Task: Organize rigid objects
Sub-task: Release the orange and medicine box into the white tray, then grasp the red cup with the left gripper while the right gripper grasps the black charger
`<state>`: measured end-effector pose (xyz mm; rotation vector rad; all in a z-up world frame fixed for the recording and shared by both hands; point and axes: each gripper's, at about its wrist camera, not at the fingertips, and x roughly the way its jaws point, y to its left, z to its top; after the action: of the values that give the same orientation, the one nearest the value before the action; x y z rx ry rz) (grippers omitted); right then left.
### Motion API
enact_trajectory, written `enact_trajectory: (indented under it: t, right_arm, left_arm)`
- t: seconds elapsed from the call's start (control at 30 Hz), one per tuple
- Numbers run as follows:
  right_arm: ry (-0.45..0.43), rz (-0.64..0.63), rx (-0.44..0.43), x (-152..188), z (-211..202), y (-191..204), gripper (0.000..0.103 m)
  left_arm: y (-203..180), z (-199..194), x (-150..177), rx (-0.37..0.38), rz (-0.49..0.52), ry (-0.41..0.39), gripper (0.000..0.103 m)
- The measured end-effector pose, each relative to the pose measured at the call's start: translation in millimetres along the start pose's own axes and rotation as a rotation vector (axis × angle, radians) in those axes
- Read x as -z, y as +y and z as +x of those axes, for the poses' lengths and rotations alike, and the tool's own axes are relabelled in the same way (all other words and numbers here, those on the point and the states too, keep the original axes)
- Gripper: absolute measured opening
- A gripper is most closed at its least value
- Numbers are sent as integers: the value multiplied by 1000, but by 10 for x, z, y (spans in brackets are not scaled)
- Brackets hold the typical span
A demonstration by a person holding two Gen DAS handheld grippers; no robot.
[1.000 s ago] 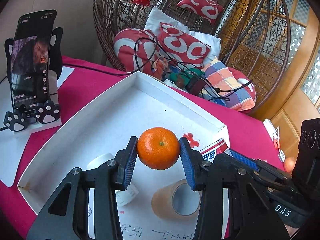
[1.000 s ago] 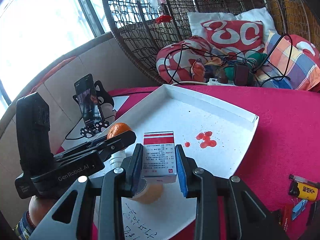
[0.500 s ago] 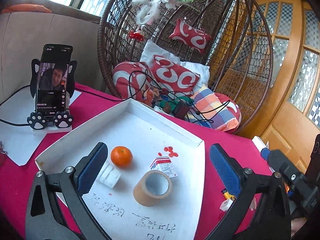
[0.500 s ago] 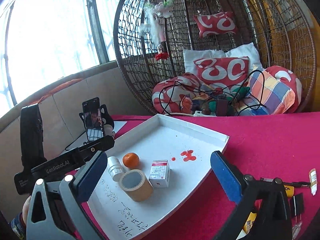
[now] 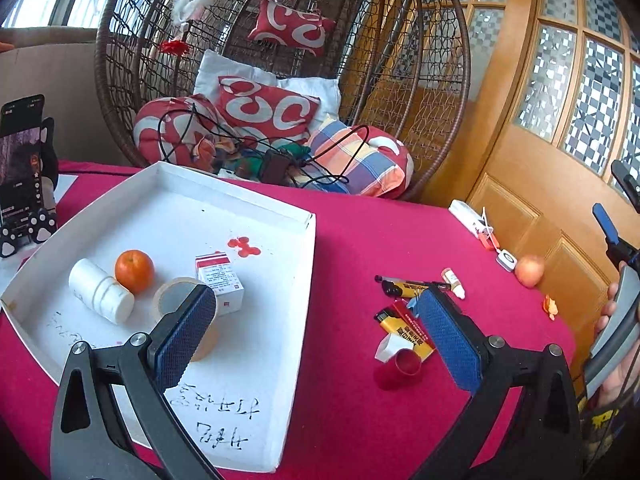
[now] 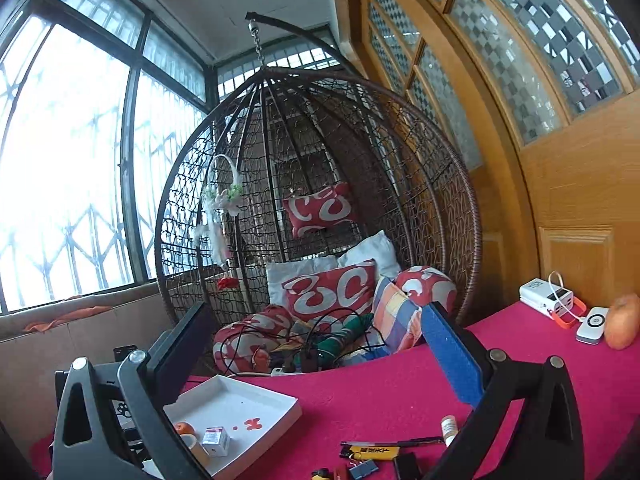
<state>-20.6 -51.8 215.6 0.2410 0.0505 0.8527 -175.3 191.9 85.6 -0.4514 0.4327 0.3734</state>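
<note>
Left wrist view | left claw apart, hiding part of tape roll | right claw apart, empty

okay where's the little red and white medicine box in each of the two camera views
Left wrist: the small red-and-white cardboard medicine box stands left of centre, inside the white tray, beside the tan tape roll.
Right wrist: the box sits low and left, tiny.
Shared landmark: the red stain on the tray floor.
</note>
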Motion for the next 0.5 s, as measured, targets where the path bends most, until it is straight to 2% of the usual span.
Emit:
enact_trajectory:
  t: [0.1, 0.17, 0.27, 0.37, 0.5]
  right_arm:
    - [-5, 57, 135, -57, -130, -411, 103]
    - [37, 97, 232, 13, -138, -692, 103]
    - [188, 175, 346, 289, -67, -1086, 103]
    - [354, 194, 456, 664, 31, -1319, 103]
    - [490, 195, 501, 1008, 135, -1437, 103]
  left_arm:
    - [-12, 47, 34, 25, -1, 27, 103]
    - [-54, 78, 75, 37, 19, 39, 103]
    - [-139, 155, 153, 59, 45, 82, 103]
    - [-244, 260, 241, 77, 75, 134, 103]
    - [-488, 437, 372, 111, 154, 227, 103]
